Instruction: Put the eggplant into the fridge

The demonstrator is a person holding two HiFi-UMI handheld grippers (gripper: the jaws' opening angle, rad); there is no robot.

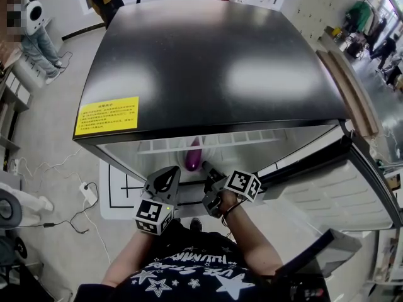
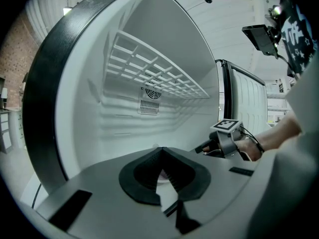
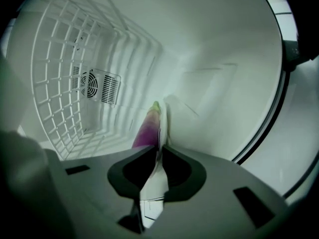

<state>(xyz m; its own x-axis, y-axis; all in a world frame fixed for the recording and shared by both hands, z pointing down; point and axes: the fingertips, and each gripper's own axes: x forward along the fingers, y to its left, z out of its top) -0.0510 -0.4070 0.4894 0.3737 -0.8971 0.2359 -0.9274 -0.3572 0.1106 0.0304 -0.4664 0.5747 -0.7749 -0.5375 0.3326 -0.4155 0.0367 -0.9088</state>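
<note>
The purple eggplant with a green stem end lies inside the open white fridge, on the compartment floor under the wire shelf. In the right gripper view the eggplant rests just beyond my right gripper and a little to its left. The jaws stand together with nothing between them. My right gripper is at the fridge mouth. Left of it my left gripper hangs outside the opening, jaws shut and empty. The left gripper view also shows the right gripper.
The fridge door stands open to the right. A fan vent sits on the back wall. A yellow label marks the black fridge top. Cables and a power strip lie on the floor to the left. A person stands far left.
</note>
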